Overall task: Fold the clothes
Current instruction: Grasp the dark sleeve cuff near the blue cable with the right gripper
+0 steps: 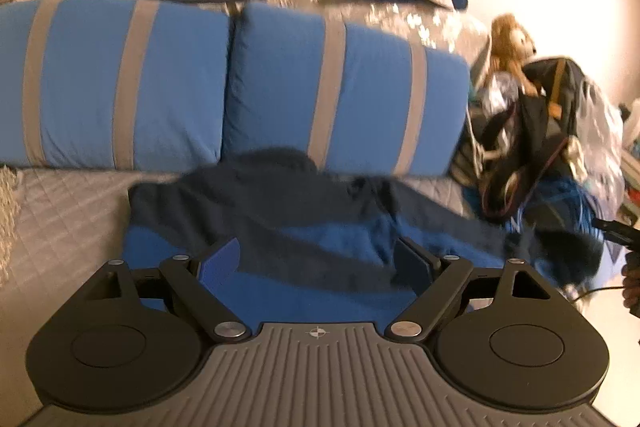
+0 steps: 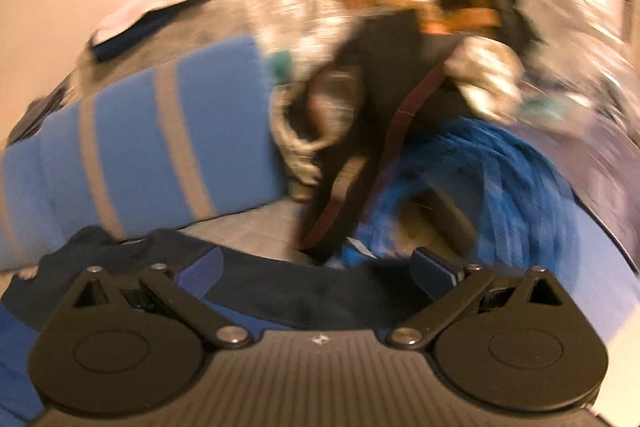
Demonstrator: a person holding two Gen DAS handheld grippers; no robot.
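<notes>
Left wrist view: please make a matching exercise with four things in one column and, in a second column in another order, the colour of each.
Things:
1. cushions
2. stuffed toy
3. garment between the open left gripper fingers
4. quilted cover

Colours:
A. brown
B. light grey
C. blue with grey stripes
D. dark navy

Pairs: 1-C, 2-A, 3-D, 4-B
</notes>
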